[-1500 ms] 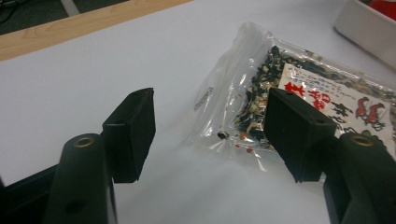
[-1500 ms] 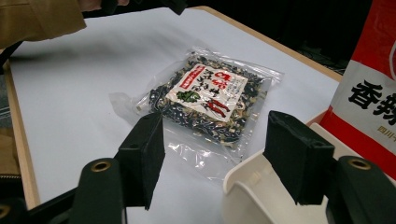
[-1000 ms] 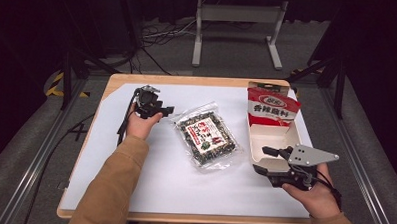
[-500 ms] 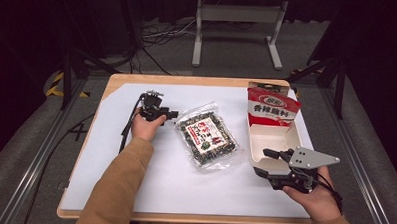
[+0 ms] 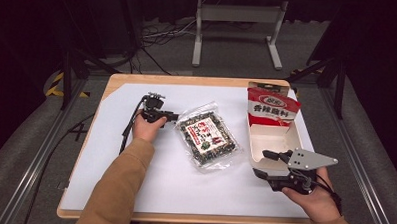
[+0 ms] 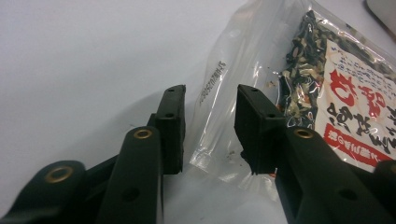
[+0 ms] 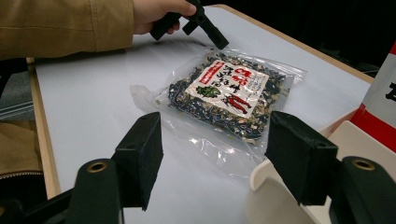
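A clear bag (image 5: pixel 208 135) of dark dried food with a red and white label lies flat mid-table. My left gripper (image 5: pixel 172 116) is low at the bag's far left corner. In the left gripper view the bag's clear sealed edge (image 6: pixel 212 93) lies between the jaws of my left gripper (image 6: pixel 210 112). The jaws have just been closing, and a gap still shows on both sides of the film. My right gripper (image 5: pixel 265 164) is held open at the near left corner of a white carton (image 5: pixel 280 140). In the right gripper view the carton's rim (image 7: pixel 275 186) sits by the right jaw of my right gripper (image 7: pixel 215 158).
The carton's red and white printed flap (image 5: pixel 271 107) stands upright at its far end. A white sheet (image 5: pixel 134 180) covers the wooden table, whose edge (image 5: pixel 183 217) runs along the front. Cables and a metal stand (image 5: pixel 237 23) are on the floor beyond.
The left gripper has sunk toward the table at the bag's corner and its jaws have narrowed. The right hand and gripper have kept still.
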Available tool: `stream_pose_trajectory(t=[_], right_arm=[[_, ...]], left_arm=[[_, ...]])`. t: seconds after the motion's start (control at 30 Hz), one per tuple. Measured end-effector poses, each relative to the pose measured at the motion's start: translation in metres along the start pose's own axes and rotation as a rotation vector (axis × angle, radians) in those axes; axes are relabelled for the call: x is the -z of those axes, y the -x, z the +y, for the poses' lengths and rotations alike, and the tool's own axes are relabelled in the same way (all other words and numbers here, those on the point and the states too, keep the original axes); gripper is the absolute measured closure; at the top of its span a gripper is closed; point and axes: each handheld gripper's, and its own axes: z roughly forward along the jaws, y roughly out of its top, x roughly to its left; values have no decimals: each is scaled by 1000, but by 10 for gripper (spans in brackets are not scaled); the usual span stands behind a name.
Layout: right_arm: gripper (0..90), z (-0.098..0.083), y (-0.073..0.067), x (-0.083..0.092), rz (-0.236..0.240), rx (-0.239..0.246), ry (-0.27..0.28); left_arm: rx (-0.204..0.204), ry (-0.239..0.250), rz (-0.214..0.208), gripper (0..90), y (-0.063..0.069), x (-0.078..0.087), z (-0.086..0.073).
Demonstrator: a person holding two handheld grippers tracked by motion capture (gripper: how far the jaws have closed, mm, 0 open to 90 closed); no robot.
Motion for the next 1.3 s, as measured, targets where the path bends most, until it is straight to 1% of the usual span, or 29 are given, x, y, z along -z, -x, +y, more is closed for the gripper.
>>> stream_pose_trajectory(t=[0.03, 0.13, 0.23, 0.3, 0.37, 0.4, 0.43, 0.47, 0.5, 0.53, 0.6, 0.63, 0.67, 0.7, 0.73, 0.77, 0.8, 0.87, 0.9, 0.93, 0.97, 1.0, 1.03, 1.13, 1.2, 1.23, 1.27, 1.3], right_arm=[[361, 0, 0, 0, 1, 0, 0], [359, 0, 0, 0, 2, 0, 2], [359, 0, -1, 0, 4, 2, 3], [359, 0, -1, 0, 4, 2, 4], [359, 0, -1, 0, 4, 2, 3], [358, 0, -1, 0, 3, 3, 2], [359, 0, -1, 0, 3, 3, 2], [359, 0, -1, 0, 3, 3, 2], [359, -1, -1, 0, 2, 1, 1], [359, -1, -1, 0, 2, 1, 1], [358, -1, -1, 0, 3, 1, 1], [358, -1, -1, 0, 3, 2, 0], [358, -1, -1, 0, 4, 2, -2], [358, -1, -1, 0, 4, 2, -2], [357, -1, -1, 0, 4, 2, -2], [358, -1, -1, -1, 5, 1, -3], [358, -1, -1, -1, 4, 2, -4], [358, -1, -1, -1, 5, 2, -4], [358, -2, -1, -1, 7, 1, -6], [358, -2, -1, -1, 7, 1, -6], [359, -2, -1, -2, 8, -1, -5], [365, -2, -1, -2, 9, -1, -5], [379, -2, -1, -1, 11, -2, -4], [404, -2, 0, -1, 15, -2, 1], [411, -2, 0, -1, 20, -5, 5], [422, -1, 0, -2, 24, -4, 6], [424, -1, 1, -3, 25, 1, 9], [424, -1, 1, -3, 25, 1, 9]], left_arm=[[-12, -4, 1, 672, 0, 0, 0], [-5, -7, 0, 692, 0, -1, -1], [8, -4, -11, 691, -1, -1, -1], [7, -8, -13, 685, -2, 0, -2], [7, -9, -9, 686, -2, 0, -1], [2, -12, 6, 690, 0, 0, -1], [2, -12, 6, 698, 0, 0, -1], [-2, -14, 14, 698, 0, 0, -1], [-3, -15, 17, 721, 0, 0, -1], [-1, -14, 16, 721, 0, 0, -1], [-1, -13, 23, 792, -1, 0, -2], [-12, -17, 40, 792, 0, 0, -2], [-23, -16, 52, 835, 0, 0, -2], [-27, -18, 62, 835, 2, 0, -2], [-46, -22, 80, 845, 4, -1, -1], [-46, -22, 80, 850, 4, -1, -1], [-65, -29, 92, 860, 6, -1, -1], [-71, -35, 90, 875, 7, -1, -1], [-81, -42, 96, 900, 7, 0, -1], [-82, -43, 100, 900, 8, -1, -1], [-93, -46, 114, 900, 11, -1, -1], [-93, -46, 114, 900, 11, -1, -1], [-101, -56, 119, 900, 12, 1, 0], [-105, -54, 121, 900, 13, 3, 0], [-105, -38, 116, 900, 13, 10, 1], [-116, -19, 110, 900, 15, 16, 2], [-120, -9, 105, 900, 16, 20, 3], [-120, -9, 105, 900, 16, 20, 3]])
